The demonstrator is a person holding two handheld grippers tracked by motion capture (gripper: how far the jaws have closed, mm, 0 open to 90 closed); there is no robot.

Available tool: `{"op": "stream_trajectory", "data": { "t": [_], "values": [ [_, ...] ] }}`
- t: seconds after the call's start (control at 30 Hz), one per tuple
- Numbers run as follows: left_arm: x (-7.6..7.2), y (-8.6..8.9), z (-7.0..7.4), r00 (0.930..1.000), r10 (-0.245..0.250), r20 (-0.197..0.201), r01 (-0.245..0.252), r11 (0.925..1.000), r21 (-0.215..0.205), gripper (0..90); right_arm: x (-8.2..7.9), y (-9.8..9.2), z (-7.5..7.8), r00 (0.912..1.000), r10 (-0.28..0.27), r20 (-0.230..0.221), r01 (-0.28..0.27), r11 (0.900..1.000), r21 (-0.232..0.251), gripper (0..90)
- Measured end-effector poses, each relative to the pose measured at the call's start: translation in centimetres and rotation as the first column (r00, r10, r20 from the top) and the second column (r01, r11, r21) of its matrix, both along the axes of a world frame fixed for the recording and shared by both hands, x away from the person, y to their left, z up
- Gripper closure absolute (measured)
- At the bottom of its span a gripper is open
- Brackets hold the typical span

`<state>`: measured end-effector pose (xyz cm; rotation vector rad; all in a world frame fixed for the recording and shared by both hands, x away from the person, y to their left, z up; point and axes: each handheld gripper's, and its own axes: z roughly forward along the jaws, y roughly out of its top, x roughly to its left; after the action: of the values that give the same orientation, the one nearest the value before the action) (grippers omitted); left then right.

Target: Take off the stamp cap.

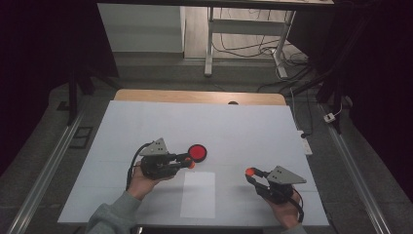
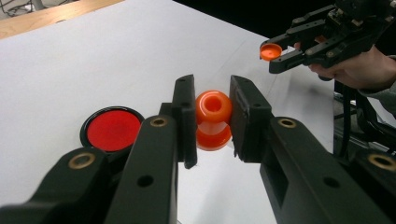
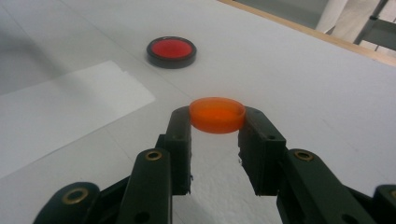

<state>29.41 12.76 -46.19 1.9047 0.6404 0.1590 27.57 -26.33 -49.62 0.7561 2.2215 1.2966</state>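
Orange bottle [image 2: 213,120], orange cap [image 3: 217,115], red black-rimmed disc [image 3: 171,52]

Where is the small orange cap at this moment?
The small orange cap is clamped at the tips of the right tongs, above the white table on its right side, apart from the red-and-black disc.

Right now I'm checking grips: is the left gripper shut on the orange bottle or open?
Shut on it: the left gripper presses both sides of the orange bottle, its open mouth showing.

Disc [image 1: 197,152] lies on table [image 1: 146,126] mid, just behind left gripper [image 1: 189,161] w/ spool [image 2: 213,120] in jaws; right gripper [image 1: 250,173] w/ cap [image 3: 217,114] well right, paper sheet [image 1: 198,194] between, nearer person.
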Motion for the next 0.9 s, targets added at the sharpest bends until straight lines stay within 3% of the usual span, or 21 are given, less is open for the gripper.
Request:
{"op": "stream_trajectory", "data": {
  "t": [0.2, 0.67, 0.77, 0.9],
  "values": [
    [0.0, 0.1, 0.1, 0.9999, 0.010, 0.006, -0.010, 0.9999, 0.006, 73.3, 0.0, -0.9, -0.1, 0.9999, -0.012, -0.003, 0.012, 1.000, 0.005, 64.8],
    [0.6, 0.1, 0.5, 0.9994, 0.018, 0.029, -0.018, 0.9998, 0.004, 73.3, 0.0, -0.5, -0.2, 0.9999, 0.009, -0.008, -0.009, 1.000, 0.010, 64.8],
    [1.0, -0.3, 0.6, 0.9997, 0.013, 0.022, -0.013, 0.9998, -0.011, 73.3, 0.0, -0.6, -0.2, 1.0000, 0.007, -0.006, -0.007, 1.000, 0.012, 64.8],
    [1.5, -0.7, 0.6, 0.9994, 0.017, 0.031, -0.017, 0.9997, 0.016, 73.3, -0.1, -0.8, -0.2, 1.0000, 0.000, -0.007, 0.000, 1.000, 0.012, 64.8]
  ]
}}
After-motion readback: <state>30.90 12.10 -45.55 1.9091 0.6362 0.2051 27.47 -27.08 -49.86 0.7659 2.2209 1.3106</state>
